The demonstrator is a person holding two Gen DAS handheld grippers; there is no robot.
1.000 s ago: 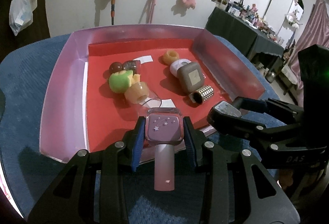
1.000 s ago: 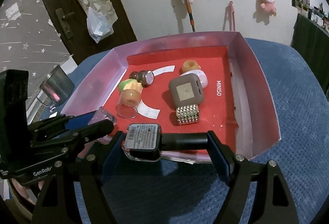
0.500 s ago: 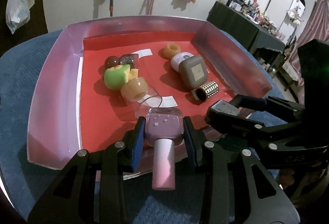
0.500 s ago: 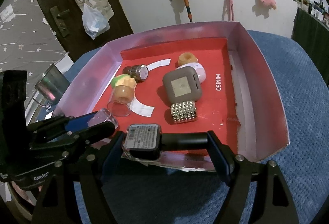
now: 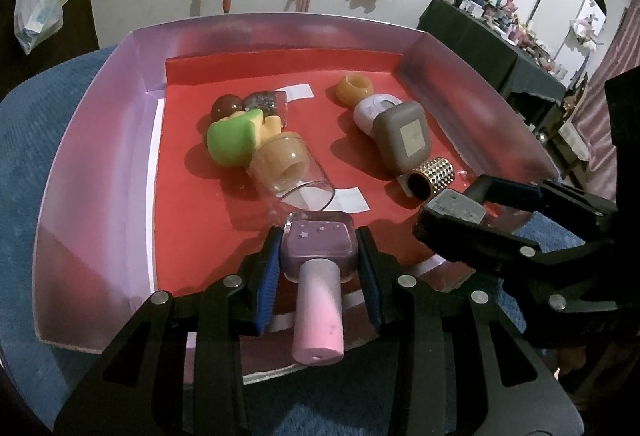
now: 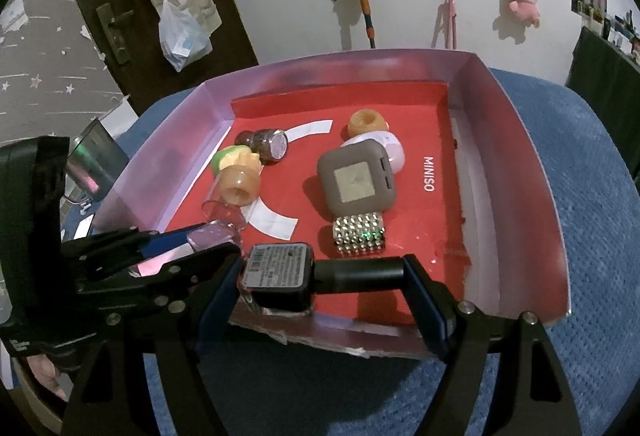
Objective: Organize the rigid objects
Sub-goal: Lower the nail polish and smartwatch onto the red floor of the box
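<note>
My left gripper [image 5: 318, 252] is shut on a purple nail polish bottle [image 5: 318, 250] with a pink cap, held low over the near part of the pink-walled tray [image 5: 92, 155]. The same bottle [image 6: 208, 238] shows at the left of the right wrist view. My right gripper [image 6: 326, 272] is shut lengthwise on a dark bottle [image 6: 280, 266] with a black cap, its label facing me, above the tray's near wall [image 6: 532, 175]. In the left wrist view the dark bottle [image 5: 456, 205] sits to the right of the purple one.
On the red tray floor lie a green and yellow toy [image 5: 234, 137], an orange ring inside a tipped clear cup [image 5: 282, 161], a glittery brown bottle [image 6: 266, 143], another orange ring [image 5: 354, 87], a white round case [image 5: 376, 107], a taupe square block [image 6: 356, 183] and a studded gold cylinder [image 6: 360, 234]. Blue cloth surrounds the tray.
My left gripper has moved forward and down with the purple bottle, from before the tray's near wall to over its floor. The right gripper has barely shifted.
</note>
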